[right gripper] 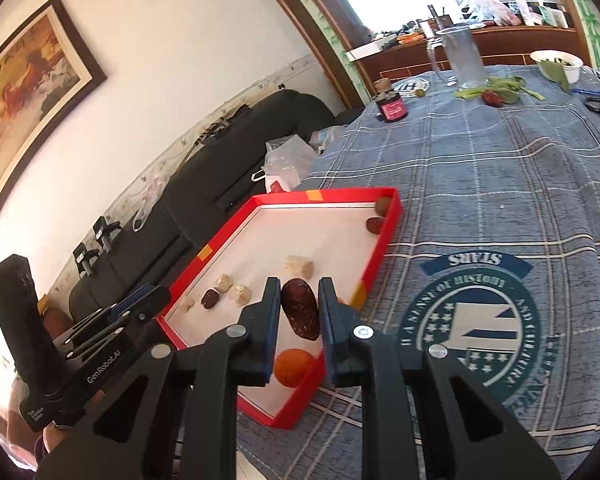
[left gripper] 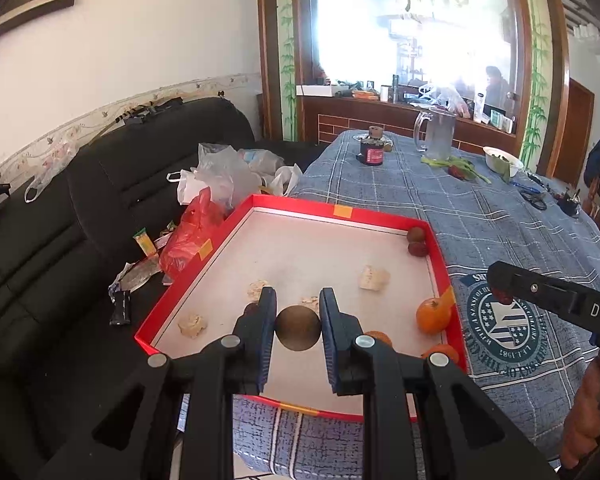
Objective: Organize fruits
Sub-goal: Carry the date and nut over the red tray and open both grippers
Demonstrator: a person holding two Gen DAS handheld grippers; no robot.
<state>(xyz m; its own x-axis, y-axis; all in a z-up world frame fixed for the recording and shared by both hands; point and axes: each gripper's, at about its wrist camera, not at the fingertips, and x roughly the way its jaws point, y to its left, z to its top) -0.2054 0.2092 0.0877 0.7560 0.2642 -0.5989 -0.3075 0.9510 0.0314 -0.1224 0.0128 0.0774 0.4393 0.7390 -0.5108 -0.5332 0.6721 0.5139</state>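
A red tray [left gripper: 342, 211] with a white floor lies on the blue plaid tablecloth. My left gripper [left gripper: 298, 314] is shut on a round brown fruit [left gripper: 298, 330] above the tray's near end. In the tray lie oranges [left gripper: 432, 314], two dark fruits [left gripper: 416, 242] in the far right corner and pale lumps [left gripper: 374, 278]. My right gripper [right gripper: 300, 292] is shut on a long red date [right gripper: 300, 316] over the tray's [right gripper: 392, 216] right side, above an orange [right gripper: 294, 368]. Another date [right gripper: 210, 299] lies on the tray floor. The left gripper [right gripper: 152, 298] shows at the tray's near left corner.
A glass pitcher [left gripper: 440, 132], a dark jar [left gripper: 372, 148], greens [left gripper: 460, 166], a white bowl [left gripper: 502, 158] and scissors [left gripper: 534, 196] stand farther back on the table. A black sofa [left gripper: 80, 208] with plastic bags [left gripper: 220, 176] runs along the left.
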